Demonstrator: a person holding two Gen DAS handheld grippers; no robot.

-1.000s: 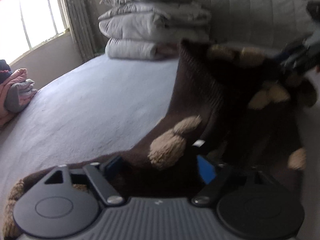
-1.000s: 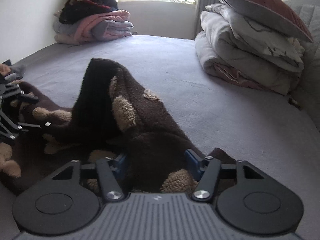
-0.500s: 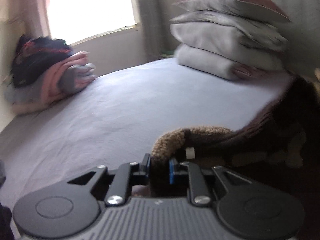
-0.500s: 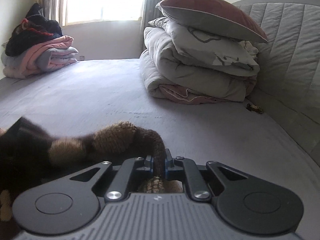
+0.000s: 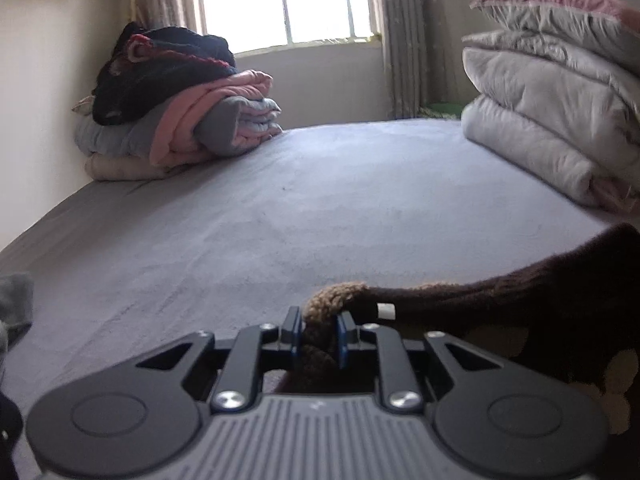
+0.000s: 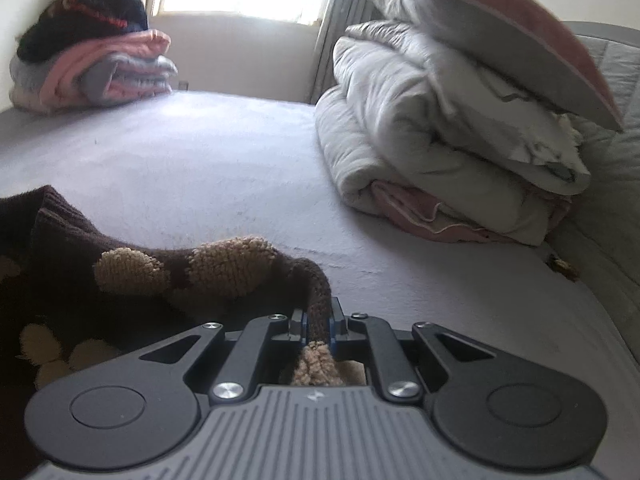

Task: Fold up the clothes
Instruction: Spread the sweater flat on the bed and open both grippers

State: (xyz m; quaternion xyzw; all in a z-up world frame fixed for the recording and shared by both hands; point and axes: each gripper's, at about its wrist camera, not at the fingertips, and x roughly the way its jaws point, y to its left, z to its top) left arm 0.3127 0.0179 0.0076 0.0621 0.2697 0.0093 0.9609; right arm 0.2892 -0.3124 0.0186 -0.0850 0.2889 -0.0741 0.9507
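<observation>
Left gripper [image 5: 317,330]: blue-padded jaws clamped on a bunched corner of the brown sweater [image 5: 552,300] (ribbed knit with tan looped-pile patches). The garment spans rightward above the grey bed sheet [image 5: 320,208]. Right gripper [image 6: 317,326]: jaws pressed together on the opposite edge, a thin fold between them. Far corner: folded clothes pile [image 5: 180,120]. Right side: stacked quilted bedding [image 6: 440,140], soft and rounded.
</observation>
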